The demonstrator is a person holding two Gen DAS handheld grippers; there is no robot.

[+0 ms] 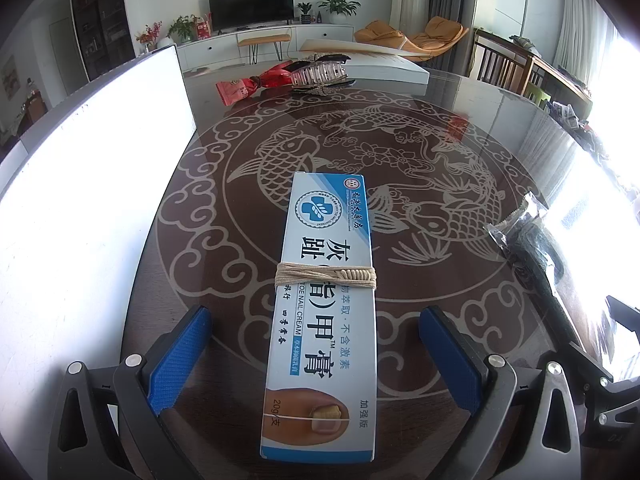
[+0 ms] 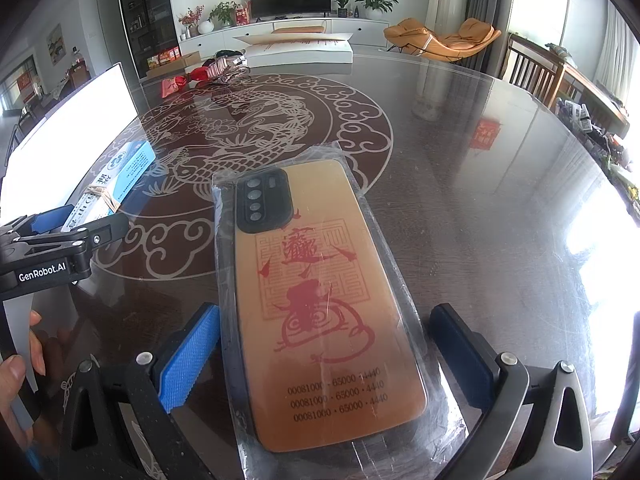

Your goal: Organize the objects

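the left claw (image 1: 316, 354) stands apart around the cream box (image 1: 322, 312), a light, stiff carton lying flat on the glass bench (image 1: 460, 128); grip its long sides. the right claw (image 2: 324, 354) gapes around the bagged phone case (image 2: 320, 300), probably slippery.

The white panel (image 1: 92, 184) is blown out, its face unreadable. The left-view frame edge crops the plastic-wrapped dark item (image 1: 536, 240). The box's (image 1: 324, 312) small print under the string (image 1: 326, 276) is hidden.

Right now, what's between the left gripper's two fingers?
The nail cream box, lying lengthwise on the table between the open left gripper's fingers, untouched; left wrist view.
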